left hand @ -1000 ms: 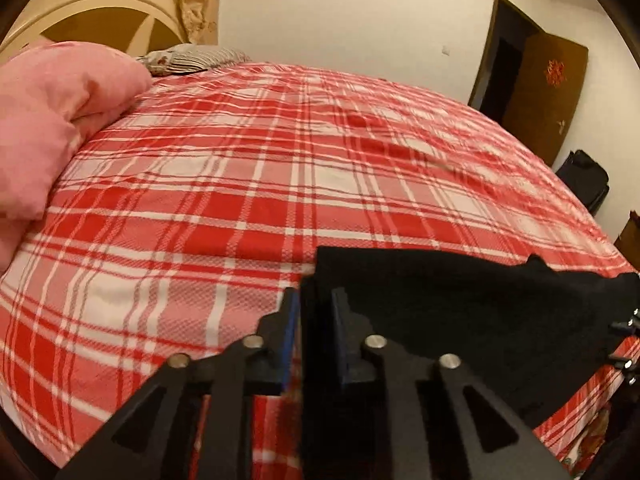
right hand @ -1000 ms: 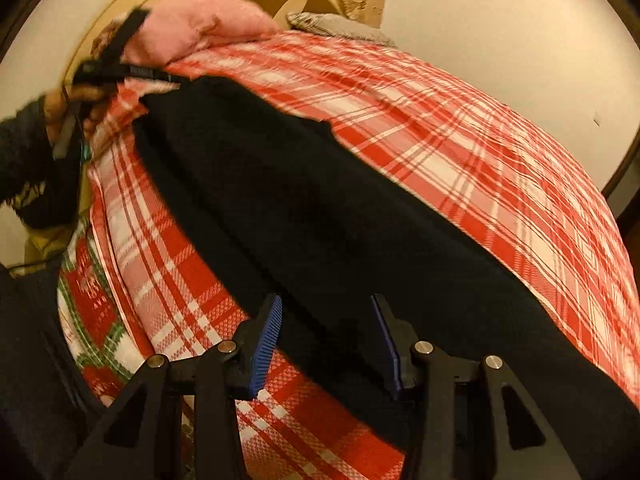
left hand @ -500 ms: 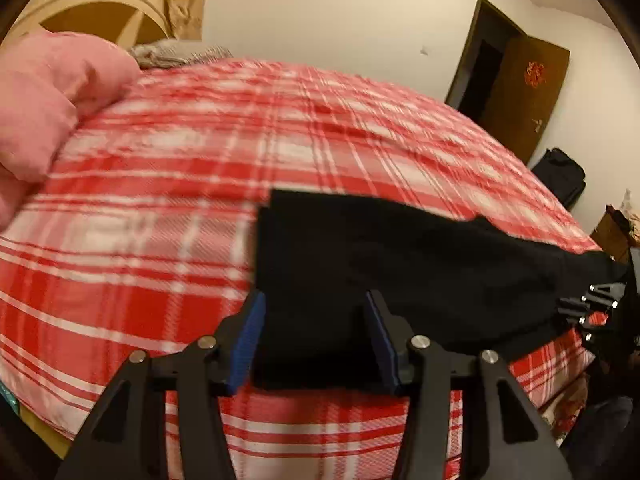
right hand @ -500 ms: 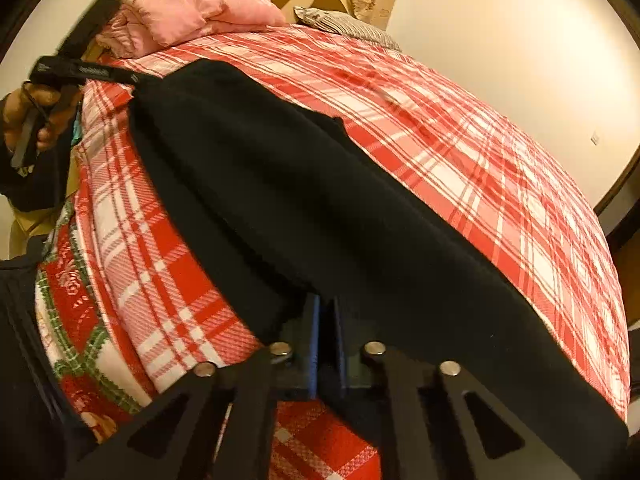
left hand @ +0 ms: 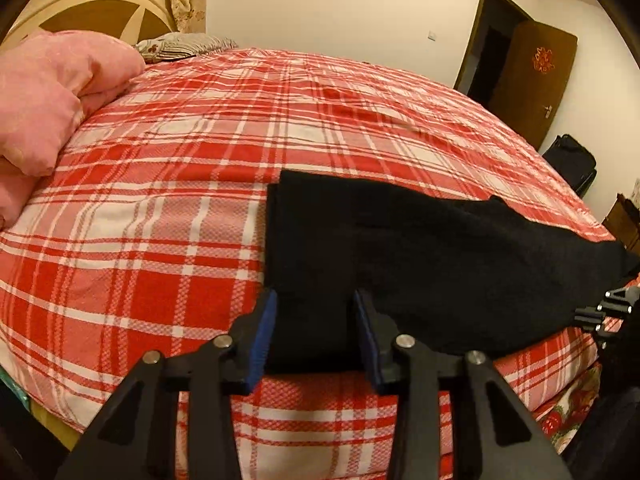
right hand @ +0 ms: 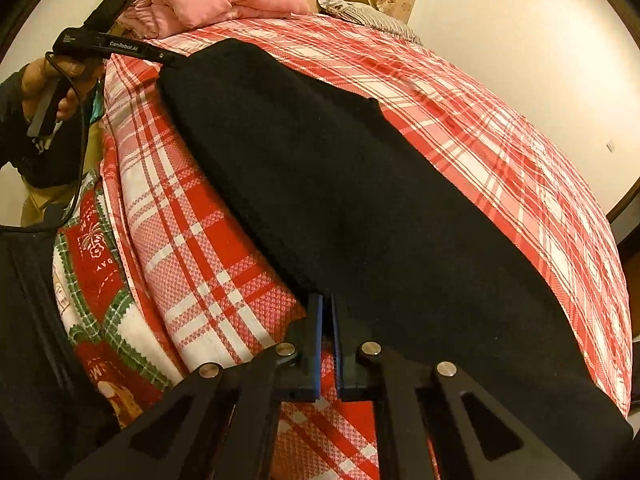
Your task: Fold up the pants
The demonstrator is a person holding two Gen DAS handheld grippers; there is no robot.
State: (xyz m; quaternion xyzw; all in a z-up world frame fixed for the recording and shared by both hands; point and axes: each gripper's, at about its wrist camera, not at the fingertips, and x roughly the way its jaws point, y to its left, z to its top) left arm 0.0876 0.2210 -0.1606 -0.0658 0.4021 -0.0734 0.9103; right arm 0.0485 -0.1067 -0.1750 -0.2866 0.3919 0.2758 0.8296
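Note:
Black pants [left hand: 400, 256] lie flat along the near edge of a bed with a red and white plaid sheet [left hand: 200, 152]. My left gripper [left hand: 314, 300] is open, its blue pads on either side of the pants' left end, which lies between them. In the right wrist view the pants [right hand: 360, 200] stretch from the far left to the near right. My right gripper [right hand: 327, 300] is shut on the pants' near edge. The left gripper [right hand: 160, 54] shows there at the pants' far end; the right gripper [left hand: 608, 308] shows at the left wrist view's right edge.
A pink quilt [left hand: 48, 92] and a striped pillow [left hand: 180, 44] lie at the head of the bed by a cream headboard [left hand: 92, 4]. A patterned red, green and white blanket [right hand: 100, 272] hangs below the sheet. A brown door [left hand: 528, 80] and a black bag [left hand: 568, 164] stand at the right.
My left gripper opened, let go of the pants' end and drew back a little. My right gripper closed on the pants' near edge.

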